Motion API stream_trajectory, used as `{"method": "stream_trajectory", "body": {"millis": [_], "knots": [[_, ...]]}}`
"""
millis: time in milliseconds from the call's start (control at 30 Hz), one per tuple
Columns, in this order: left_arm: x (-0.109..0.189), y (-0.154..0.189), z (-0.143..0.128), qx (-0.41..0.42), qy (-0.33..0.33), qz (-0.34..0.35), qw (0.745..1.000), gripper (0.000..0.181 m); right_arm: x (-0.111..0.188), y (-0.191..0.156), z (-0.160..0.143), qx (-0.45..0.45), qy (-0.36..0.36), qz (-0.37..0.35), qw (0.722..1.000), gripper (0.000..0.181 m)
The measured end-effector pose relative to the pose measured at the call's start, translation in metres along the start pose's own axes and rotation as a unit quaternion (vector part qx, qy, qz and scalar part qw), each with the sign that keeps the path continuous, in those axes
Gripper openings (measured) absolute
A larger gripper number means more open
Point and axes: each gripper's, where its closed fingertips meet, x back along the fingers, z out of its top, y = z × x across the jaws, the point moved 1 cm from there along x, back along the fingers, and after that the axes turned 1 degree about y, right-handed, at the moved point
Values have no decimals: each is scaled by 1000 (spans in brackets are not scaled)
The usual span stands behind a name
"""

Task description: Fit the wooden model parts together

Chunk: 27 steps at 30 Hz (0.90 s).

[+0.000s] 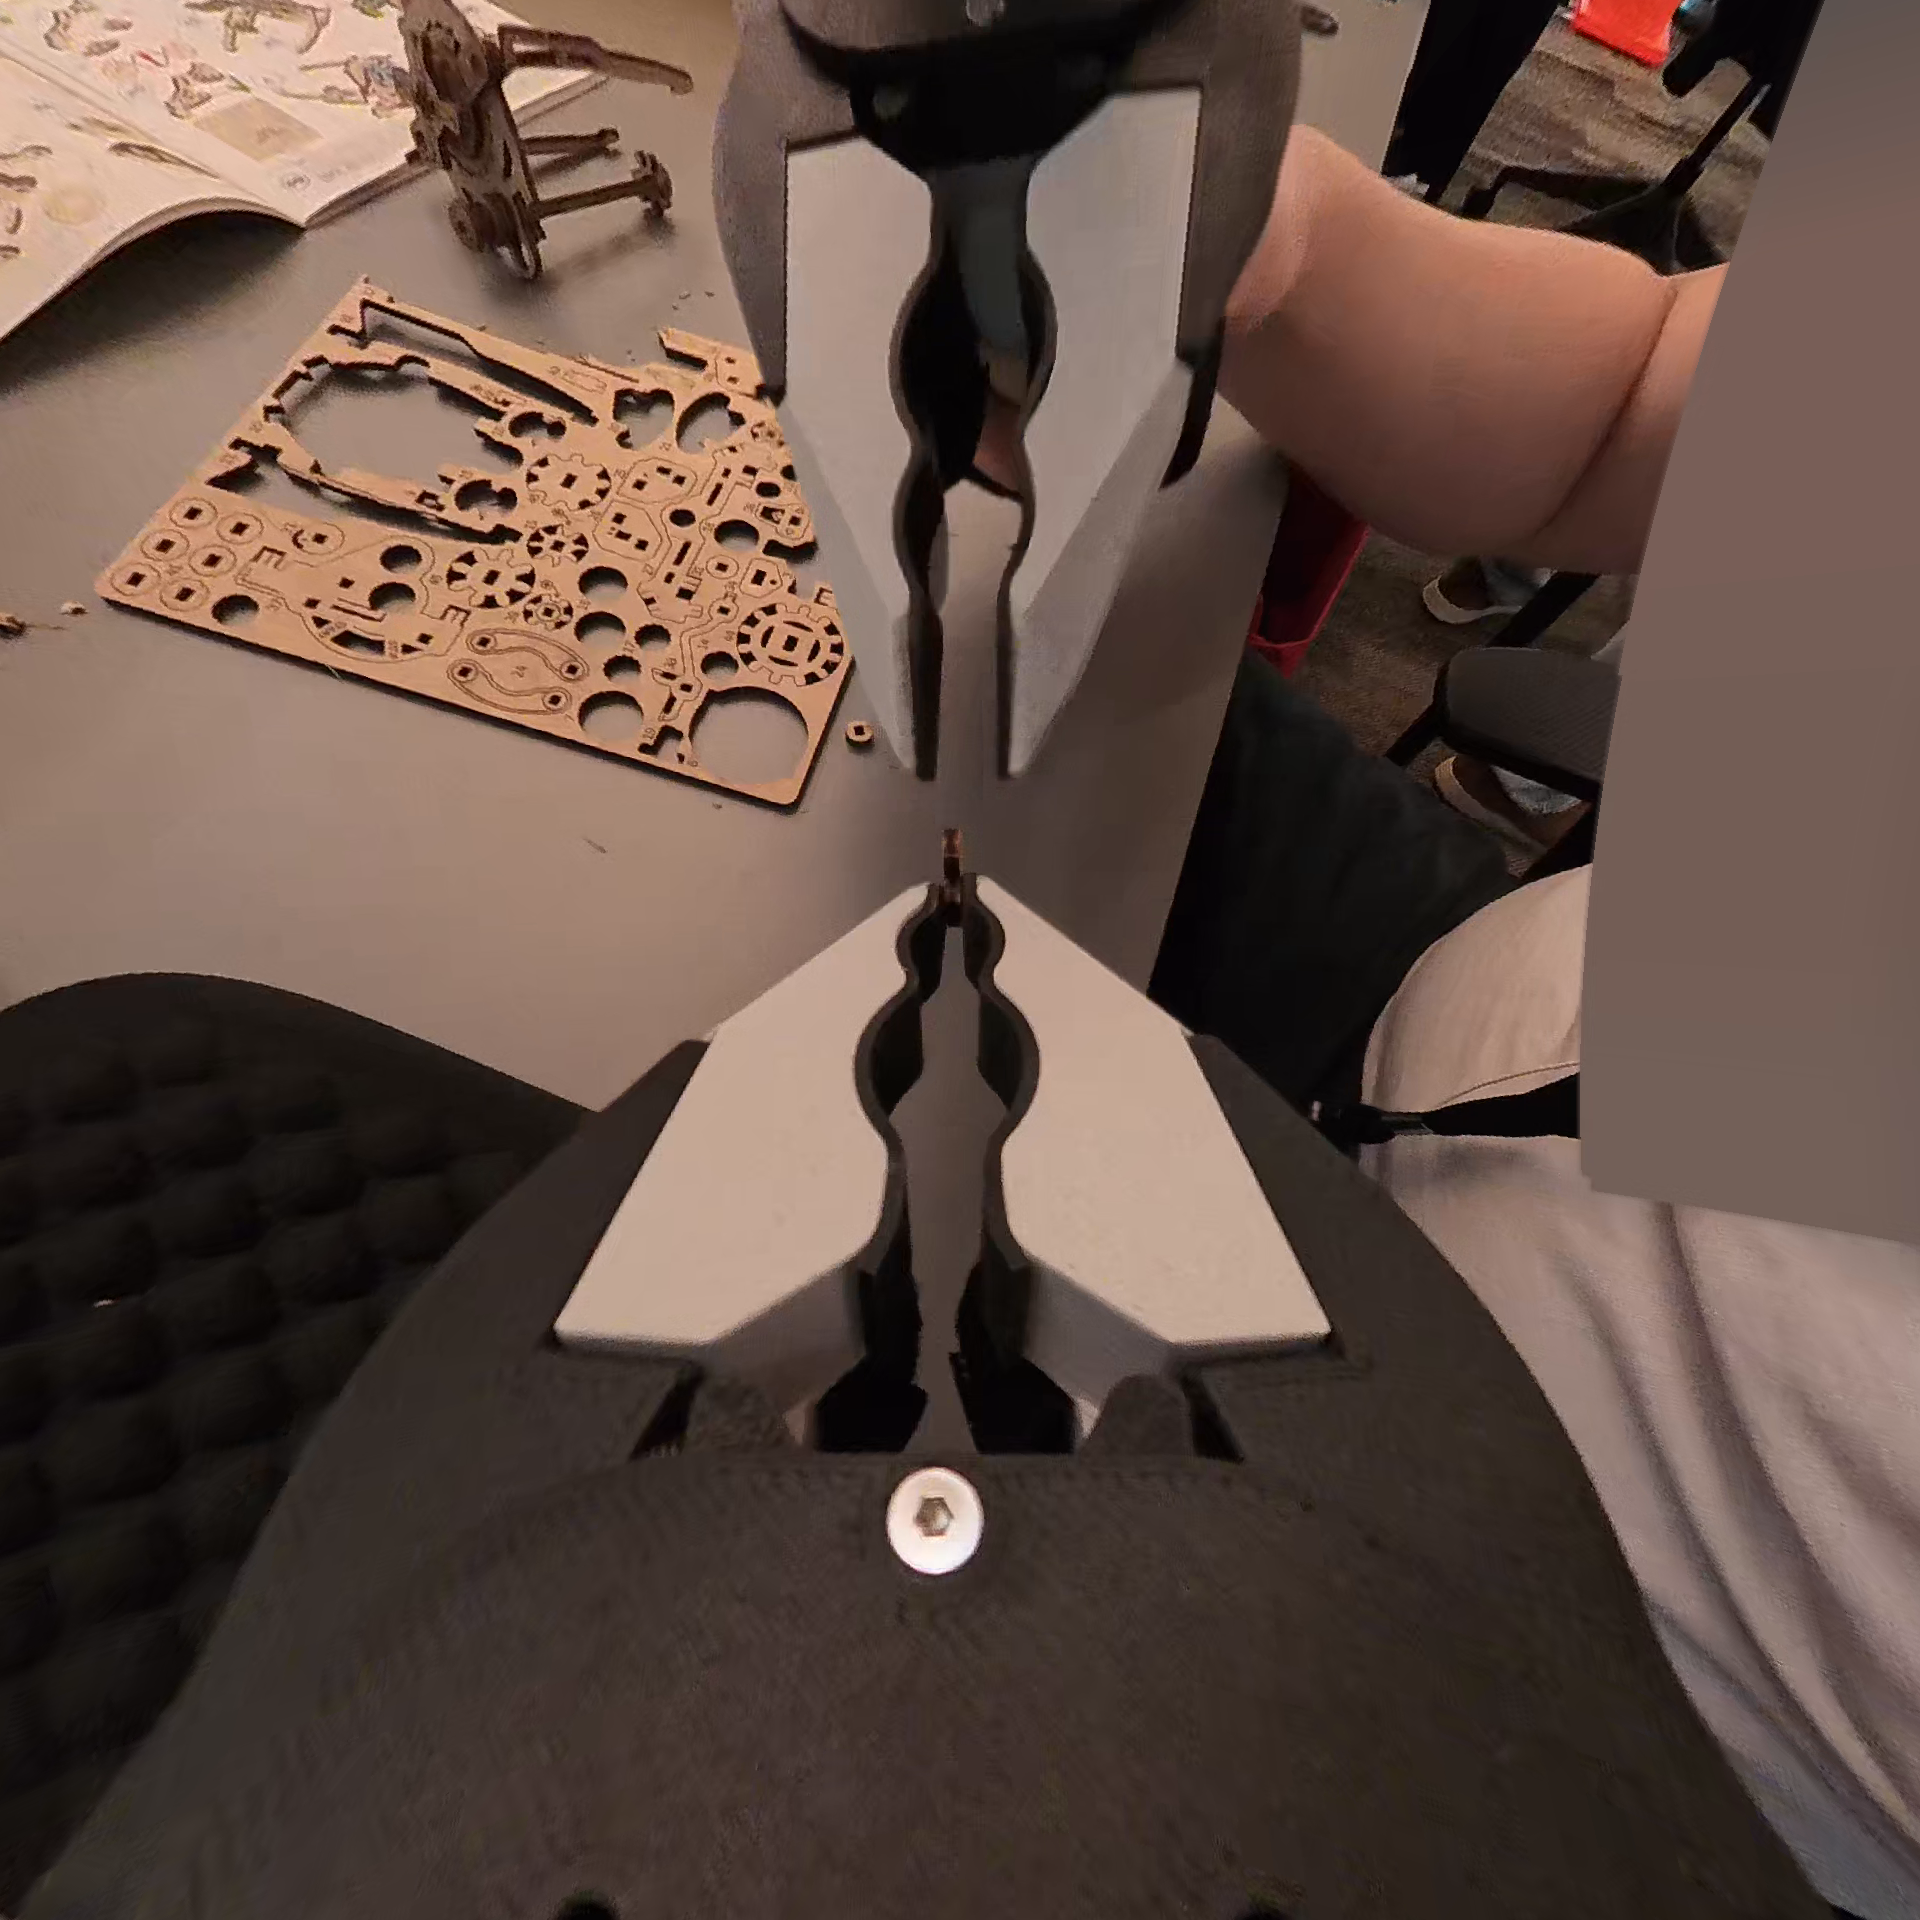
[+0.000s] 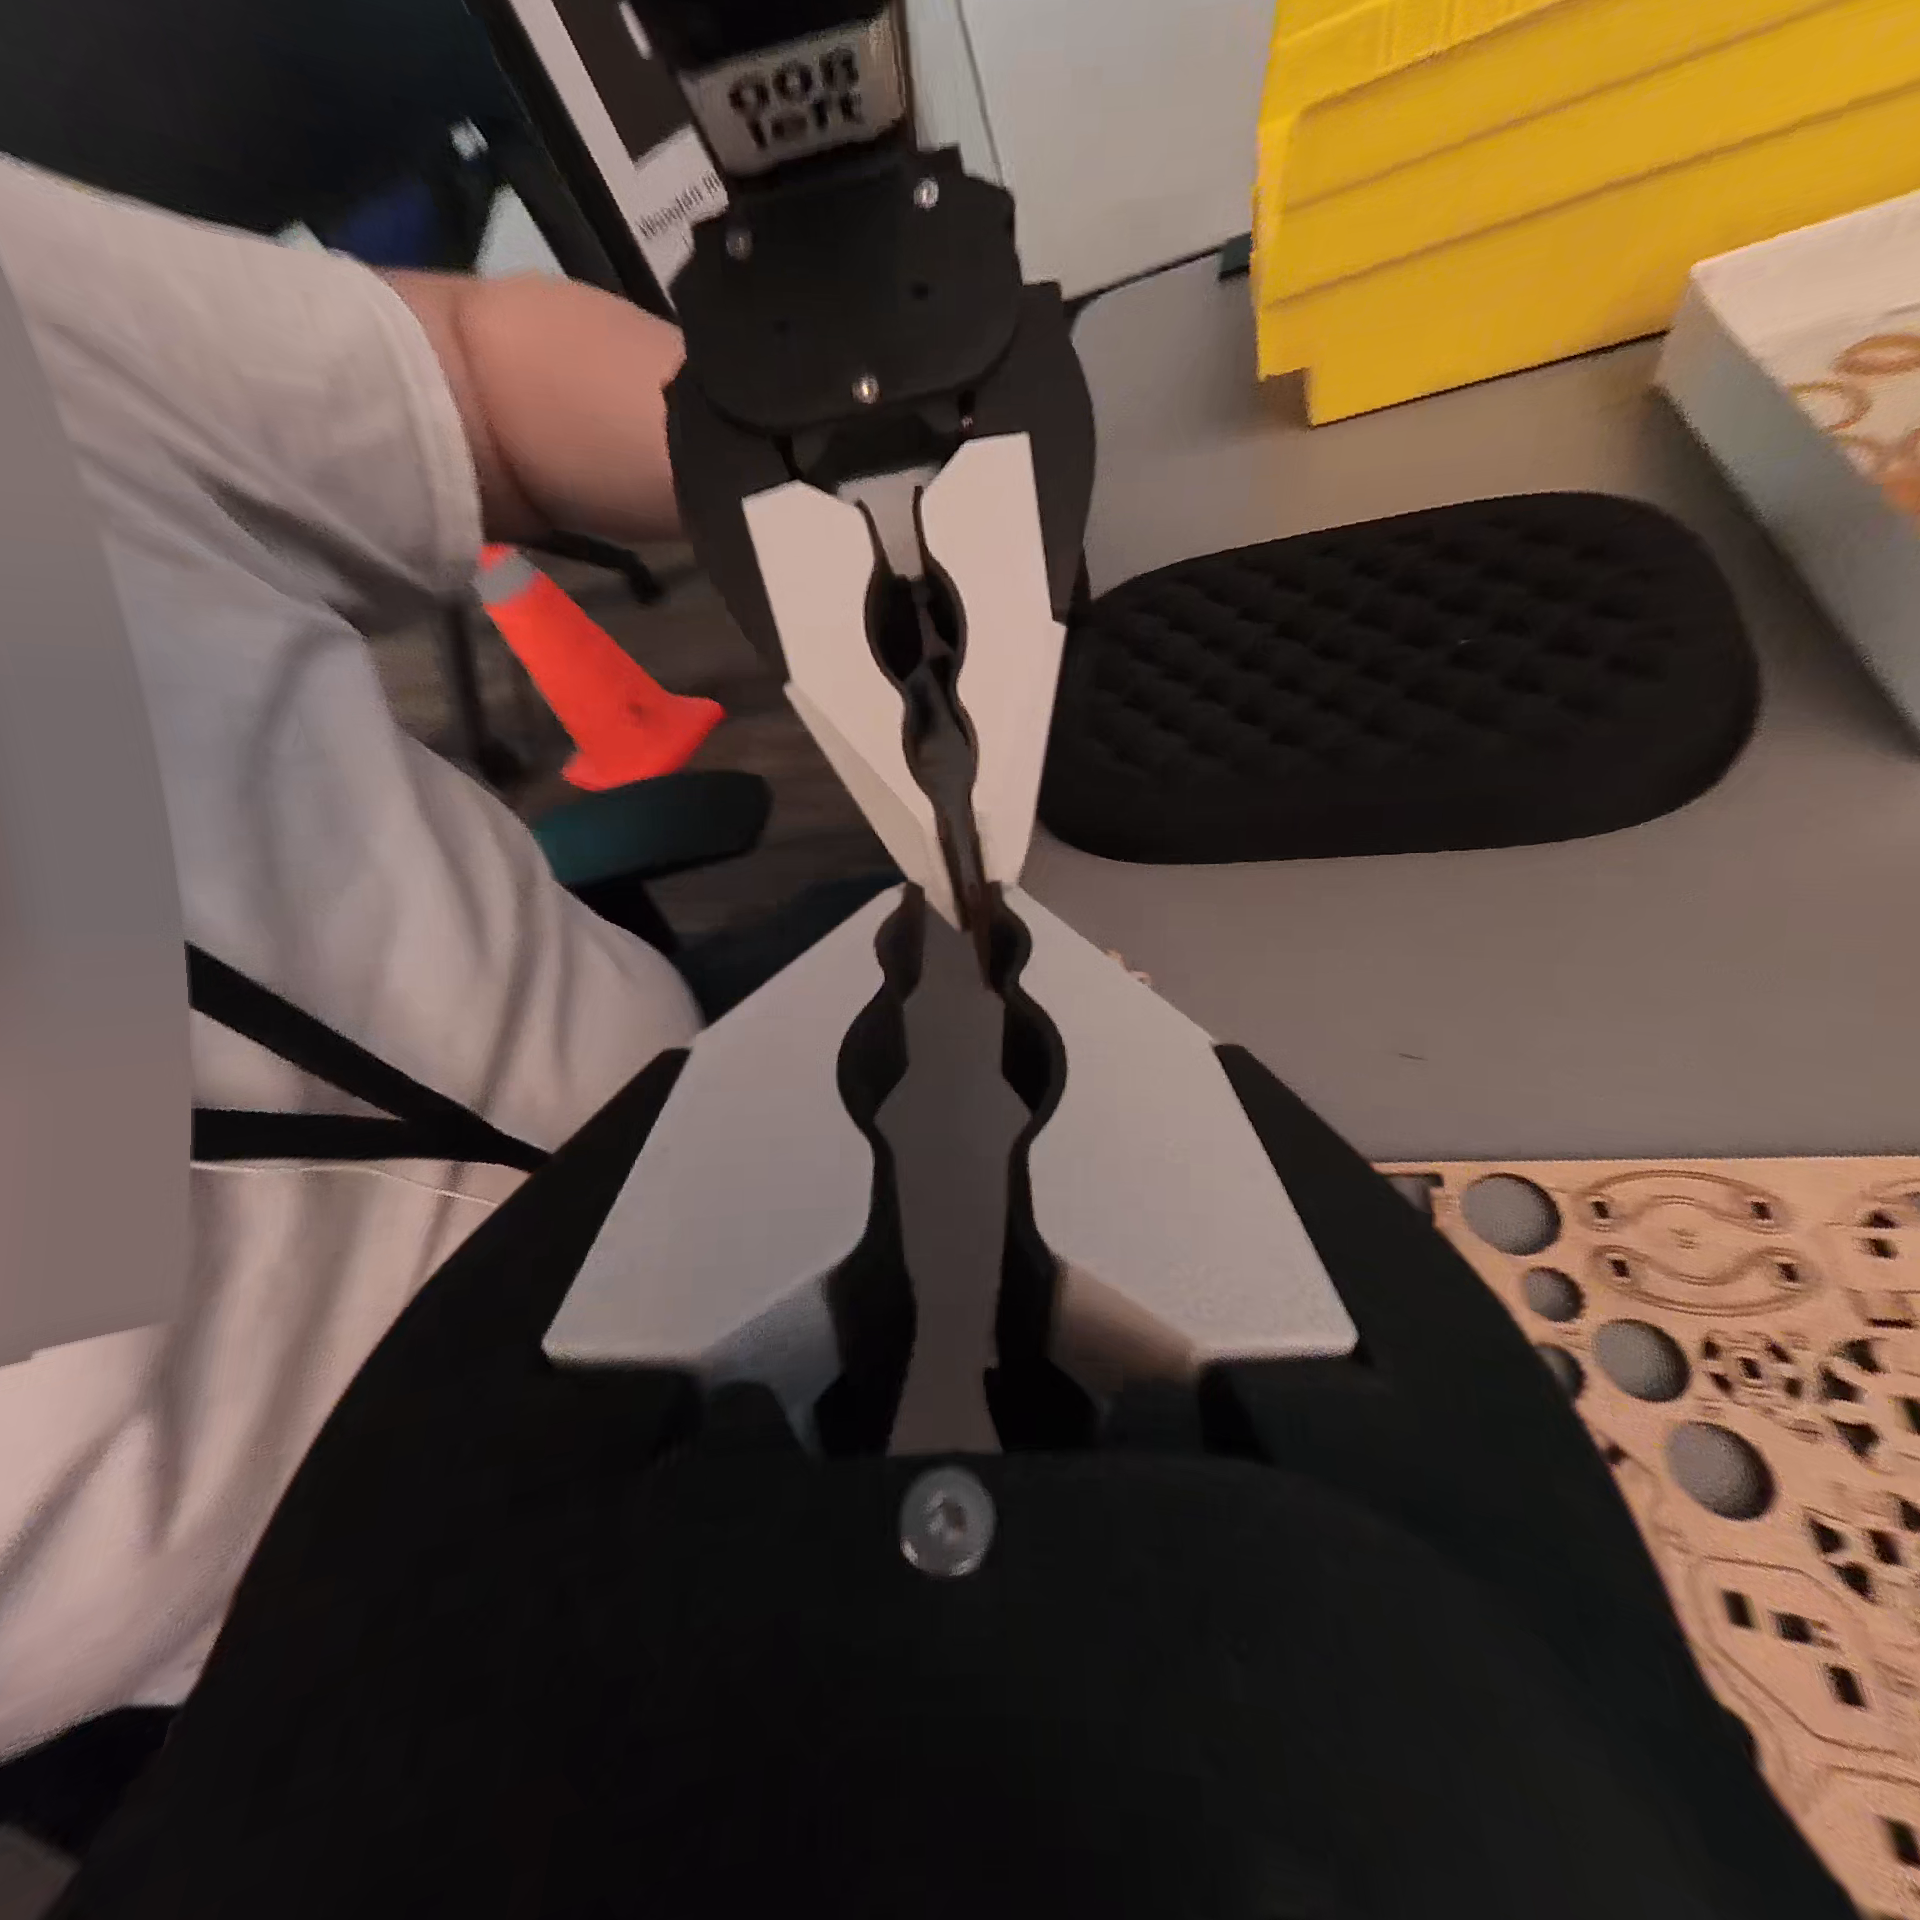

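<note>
My left gripper [image 1: 951,899] is shut on a small dark wooden part [image 1: 951,854] that sticks out a little past its tips. My right gripper [image 1: 966,774] points at it tip to tip, just above the table, with a narrow gap between its fingers and nothing in them. In the right wrist view the left gripper [image 2: 982,883] comes down from above with the thin part [image 2: 977,935] at the mouth of my right gripper [image 2: 962,896]. I cannot tell whether the part touches the right fingers.
A laser-cut wooden parts sheet [image 1: 499,561] lies on the grey table [image 1: 416,883], also at the right wrist view's lower right [image 2: 1714,1455]. A half-built wooden model [image 1: 499,135] stands by an instruction booklet [image 1: 156,135]. A black cushion [image 2: 1403,675], yellow stack [image 2: 1558,187] and white box [image 2: 1818,436] are nearby. The tips of both grippers are at nearly the same place. Both grippers' tips are roughly 30 cm from the half-built wooden model [image 1: 499,135].
</note>
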Motion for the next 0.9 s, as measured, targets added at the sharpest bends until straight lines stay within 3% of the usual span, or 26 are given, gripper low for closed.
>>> {"method": "stream_trajectory", "body": {"millis": [267, 433, 500, 533, 600, 733, 900], "knots": [[2, 1, 4, 38, 17, -32, 999, 1, -6, 4, -14, -32, -26, 13, 999, 12], [3, -2, 6, 46, 30, -33, 998, 2, -9, 6, -13, -44, -22, 15, 999, 1], [7, -9, 4, 23, 36, -11, 999, 13, -8, 11, -16, -88, -24, 11, 996, 0], [10, -17, -2, -1, 19, 16, 1000, 26, -7, 18, -22, -124, -34, -4, 992, 0], [15, -27, -17, -48, -21, 50, 997, 36, -8, 29, -34, -204, -44, -10, 978, 1], [9, -29, -35, -88, -79, 66, 991, 38, -17, 33, -45, -348, -52, 21, 936, 0], [-6, -35, -47, -141, -126, 92, 978, 34, -25, 37, -52, -420, -69, 24, 905, 1]]}}
